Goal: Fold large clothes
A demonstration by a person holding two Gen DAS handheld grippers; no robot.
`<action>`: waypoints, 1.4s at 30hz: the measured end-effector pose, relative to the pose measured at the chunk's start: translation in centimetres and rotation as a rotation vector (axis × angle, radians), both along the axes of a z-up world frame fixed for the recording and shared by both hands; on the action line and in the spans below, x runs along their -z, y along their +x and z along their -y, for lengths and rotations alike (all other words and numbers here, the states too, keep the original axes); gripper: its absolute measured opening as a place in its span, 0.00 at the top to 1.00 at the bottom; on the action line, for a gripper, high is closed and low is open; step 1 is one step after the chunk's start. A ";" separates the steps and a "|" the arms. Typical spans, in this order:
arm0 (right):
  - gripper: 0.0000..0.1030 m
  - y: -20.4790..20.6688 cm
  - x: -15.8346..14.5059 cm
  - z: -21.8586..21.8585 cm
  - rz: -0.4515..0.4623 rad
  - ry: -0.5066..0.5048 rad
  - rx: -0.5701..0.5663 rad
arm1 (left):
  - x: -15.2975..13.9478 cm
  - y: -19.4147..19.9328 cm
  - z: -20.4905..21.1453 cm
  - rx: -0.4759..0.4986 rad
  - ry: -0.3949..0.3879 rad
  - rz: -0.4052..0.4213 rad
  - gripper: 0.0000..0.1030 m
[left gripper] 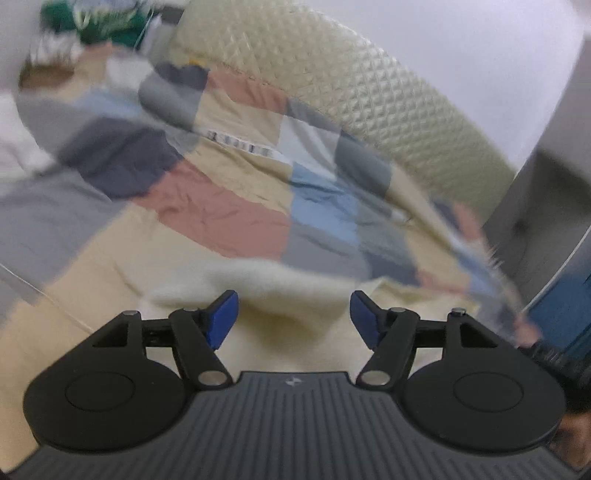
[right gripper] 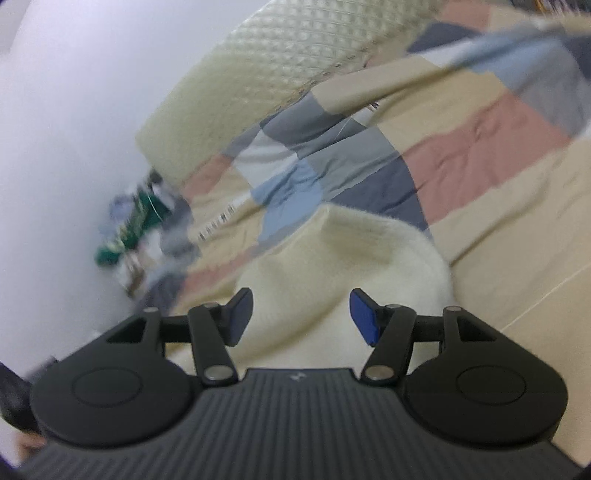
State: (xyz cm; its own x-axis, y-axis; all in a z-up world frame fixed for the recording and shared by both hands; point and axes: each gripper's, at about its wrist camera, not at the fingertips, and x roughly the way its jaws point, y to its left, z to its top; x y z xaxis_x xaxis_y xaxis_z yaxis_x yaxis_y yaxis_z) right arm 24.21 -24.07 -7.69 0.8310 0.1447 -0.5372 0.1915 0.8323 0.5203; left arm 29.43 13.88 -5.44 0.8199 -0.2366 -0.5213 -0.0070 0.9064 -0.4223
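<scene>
A cream fuzzy garment [left gripper: 258, 284] lies on a patchwork bed cover [left gripper: 221, 210] just beyond my left gripper [left gripper: 291, 314], which is open and empty above it. In the right wrist view the same cream garment [right gripper: 351, 258] bulges up in a soft mound in front of my right gripper [right gripper: 299, 314], which is open with the cloth showing between its blue pads [right gripper: 364, 321]. Neither gripper holds the cloth. Both views are motion-blurred.
A quilted cream headboard [left gripper: 369, 92] runs along the far side of the bed against a white wall [right gripper: 74, 110]. A pile of green and grey clothes [left gripper: 99, 22] sits at the far corner; it also shows in the right wrist view [right gripper: 140, 229].
</scene>
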 end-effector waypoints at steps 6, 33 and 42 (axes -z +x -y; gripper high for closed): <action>0.40 0.7 0.7 1.2 -0.071 -0.208 0.100 | 2.0 1.4 0.1 -0.058 0.200 -0.107 0.30; 0.87 2.6 1.4 3.4 -0.046 -0.246 0.138 | 4.7 5.0 -2.4 -0.152 0.103 -0.123 0.82; 0.86 3.8 5.4 4.3 -0.198 -0.232 0.133 | 6.3 5.9 -2.5 -0.145 0.123 -0.200 0.81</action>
